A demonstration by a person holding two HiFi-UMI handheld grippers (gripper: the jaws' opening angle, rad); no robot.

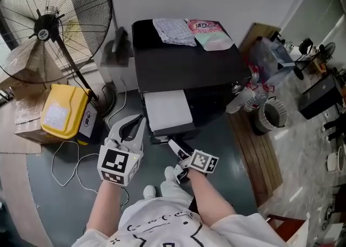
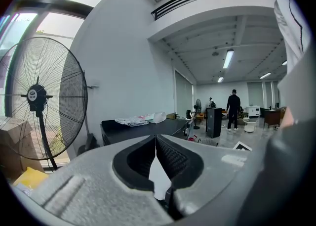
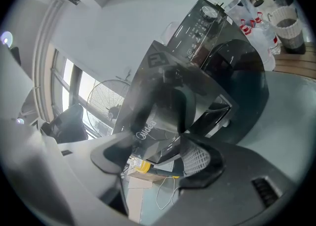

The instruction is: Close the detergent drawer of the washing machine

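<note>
A black washing machine (image 1: 184, 67) is seen from above, and its detergent drawer (image 1: 167, 111) stands pulled out toward me with a white top. My right gripper (image 1: 172, 144) sits at the drawer's front edge. In the right gripper view the jaws (image 3: 158, 158) are open, and the dark drawer front (image 3: 163, 116), blurred, lies between and just beyond them. My left gripper (image 1: 140, 122) is held left of the drawer, apart from it. Its jaws (image 2: 156, 141) are shut on nothing and point over the machine's top (image 2: 143, 128).
A patterned cloth (image 1: 173, 29) and a pink packet (image 1: 211, 34) lie on the machine. A big floor fan (image 1: 48, 24) and a yellow container (image 1: 65, 111) stand left, with a white cable (image 1: 70, 159) on the floor. A wooden platform (image 1: 254, 148) with a wastebasket (image 1: 270, 116) is right.
</note>
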